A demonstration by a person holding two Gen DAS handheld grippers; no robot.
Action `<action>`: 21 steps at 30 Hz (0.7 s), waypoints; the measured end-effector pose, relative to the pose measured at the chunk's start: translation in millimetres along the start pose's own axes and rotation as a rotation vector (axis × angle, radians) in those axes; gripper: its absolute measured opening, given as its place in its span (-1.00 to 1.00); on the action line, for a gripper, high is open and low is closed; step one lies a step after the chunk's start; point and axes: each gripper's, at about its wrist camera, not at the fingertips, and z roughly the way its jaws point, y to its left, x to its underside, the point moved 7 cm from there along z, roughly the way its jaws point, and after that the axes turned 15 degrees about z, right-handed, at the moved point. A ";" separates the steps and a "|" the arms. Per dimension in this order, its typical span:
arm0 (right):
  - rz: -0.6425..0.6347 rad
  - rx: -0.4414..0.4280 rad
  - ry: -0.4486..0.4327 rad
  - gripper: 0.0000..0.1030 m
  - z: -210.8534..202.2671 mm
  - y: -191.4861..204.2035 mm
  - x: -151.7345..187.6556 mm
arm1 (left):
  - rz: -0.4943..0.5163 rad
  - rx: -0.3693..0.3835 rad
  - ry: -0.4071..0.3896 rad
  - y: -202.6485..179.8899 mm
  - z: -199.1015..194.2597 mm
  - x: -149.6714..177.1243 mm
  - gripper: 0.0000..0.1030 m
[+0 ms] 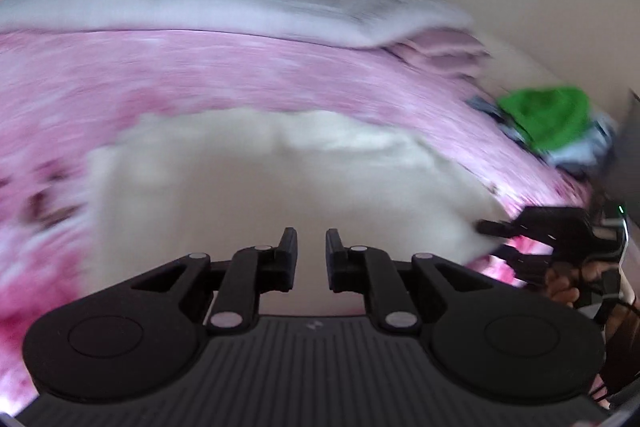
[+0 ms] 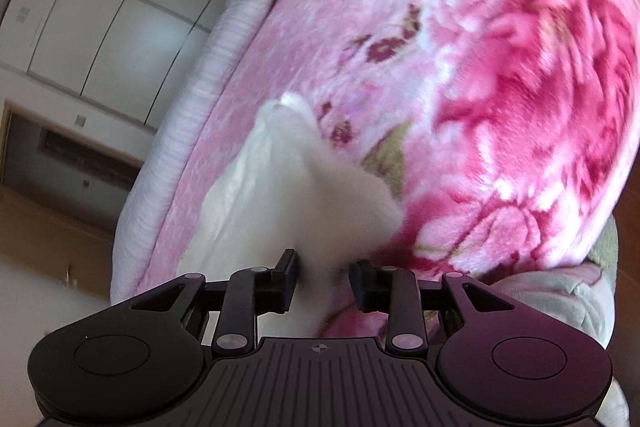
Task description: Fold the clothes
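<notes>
On the pink floral blanket the white garment lies spread near you, and its right edge could slide free and collapse the fold, since your right gripper has cloth bunched between its fingers with a visible gap on the right side (the blur makes it hard to say whether they pinch it). Your left gripper hovers over the garment's near edge, fingers slightly apart and gripping nothing. A green item tops a pile at far right.
</notes>
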 end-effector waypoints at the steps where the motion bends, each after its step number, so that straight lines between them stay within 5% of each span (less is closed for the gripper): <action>1: 0.011 -0.002 -0.001 -0.37 -0.1 -0.8 -0.7 | 0.021 0.025 0.009 -9.0 14.8 -3.1 -0.79; 9: 0.046 -0.028 -0.005 -0.37 -2.7 -2.5 -4.7 | 0.210 0.018 0.108 -41.4 91.9 6.4 -0.78; 21: 0.066 -0.044 -0.025 -0.37 7.1 -5.5 -3.2 | 0.077 -0.043 0.084 -5.4 75.7 -0.7 -0.79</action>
